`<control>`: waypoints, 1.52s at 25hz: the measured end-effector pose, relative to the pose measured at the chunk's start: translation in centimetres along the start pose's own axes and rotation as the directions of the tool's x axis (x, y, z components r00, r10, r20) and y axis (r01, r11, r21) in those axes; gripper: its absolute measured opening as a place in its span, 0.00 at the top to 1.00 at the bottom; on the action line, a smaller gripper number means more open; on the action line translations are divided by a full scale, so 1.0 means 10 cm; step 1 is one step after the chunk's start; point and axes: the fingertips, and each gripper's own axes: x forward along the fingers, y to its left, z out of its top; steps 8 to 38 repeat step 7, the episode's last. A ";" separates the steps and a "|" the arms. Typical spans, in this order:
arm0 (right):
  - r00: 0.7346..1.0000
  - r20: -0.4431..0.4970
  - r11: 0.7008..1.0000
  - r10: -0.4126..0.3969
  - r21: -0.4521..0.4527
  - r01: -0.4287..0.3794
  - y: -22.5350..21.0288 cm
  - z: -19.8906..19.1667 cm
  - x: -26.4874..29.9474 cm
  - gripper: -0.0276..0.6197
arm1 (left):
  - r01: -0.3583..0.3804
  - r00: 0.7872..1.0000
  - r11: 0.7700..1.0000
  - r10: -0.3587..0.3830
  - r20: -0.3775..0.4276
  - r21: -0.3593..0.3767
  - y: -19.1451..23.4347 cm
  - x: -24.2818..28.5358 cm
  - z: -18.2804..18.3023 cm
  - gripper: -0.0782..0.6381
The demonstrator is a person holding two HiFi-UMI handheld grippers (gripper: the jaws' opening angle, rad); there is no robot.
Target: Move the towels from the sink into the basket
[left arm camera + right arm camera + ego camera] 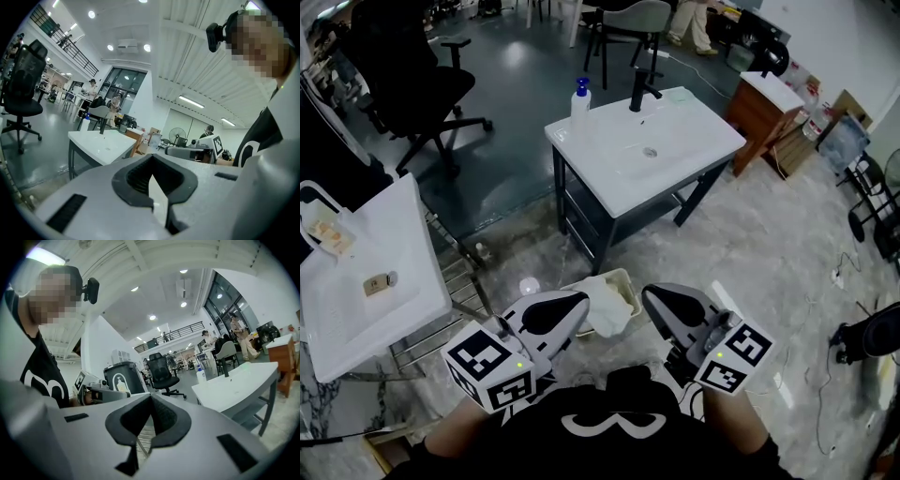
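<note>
The white sink point(675, 155) stands on a dark frame ahead of me, with a black faucet point(642, 90); its basin shows no towels. On the floor just before me sits the cream basket point(624, 279) with a white towel point(607, 306) heaped in it. My left gripper point(577, 303) hovers at the basket's left, shut and empty. My right gripper point(651, 296) hovers at its right, also shut with nothing held. In the left gripper view the shut jaws point(151, 161) point level past the sink point(101, 143). In the right gripper view the shut jaws point(151, 399) do likewise, with the sink point(234, 380) to the right.
A soap bottle point(580, 97) stands on the sink's back left corner. A second white sink point(370, 291) with small items is at my left. A black office chair point(422, 84) is far left, a wooden cabinet point(764, 111) far right. Cables point(825, 366) trail over the marble floor.
</note>
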 end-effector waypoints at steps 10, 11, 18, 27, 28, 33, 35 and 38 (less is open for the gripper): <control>1.000 0.005 1.000 0.002 -0.028 -0.002 -0.11 0.04 0.01 0.95 | 0.004 1.000 1.000 -0.004 -0.008 0.005 0.07 0.15 -0.02 0.88; 1.000 0.005 1.000 0.002 -0.028 -0.002 -0.11 0.04 0.01 0.95 | 0.004 1.000 1.000 -0.004 -0.008 0.005 0.07 0.15 -0.02 0.88; 1.000 0.005 1.000 0.002 -0.028 -0.002 -0.11 0.04 0.01 0.95 | 0.004 1.000 1.000 -0.004 -0.008 0.005 0.07 0.15 -0.02 0.88; 1.000 0.005 1.000 0.002 -0.028 -0.002 -0.11 0.04 0.01 0.95 | 0.004 1.000 1.000 -0.004 -0.008 0.005 0.07 0.15 -0.02 0.88; 1.000 0.005 1.000 0.002 -0.028 -0.002 -0.11 0.04 0.01 0.95 | 0.004 1.000 1.000 -0.004 -0.008 0.005 0.07 0.15 -0.02 0.88; 1.000 0.005 1.000 0.002 -0.028 -0.002 -0.11 0.04 0.01 0.95 | 0.004 1.000 1.000 -0.004 -0.008 0.005 0.07 0.15 -0.02 0.88; 1.000 0.005 1.000 0.002 -0.028 -0.002 -0.11 0.04 0.01 0.95 | 0.004 1.000 1.000 -0.004 -0.008 0.005 0.07 0.15 -0.02 0.88; 1.000 0.005 1.000 0.002 -0.028 -0.002 -0.11 0.04 0.01 0.95 | 0.004 1.000 1.000 -0.004 -0.008 0.005 0.07 0.15 -0.02 0.88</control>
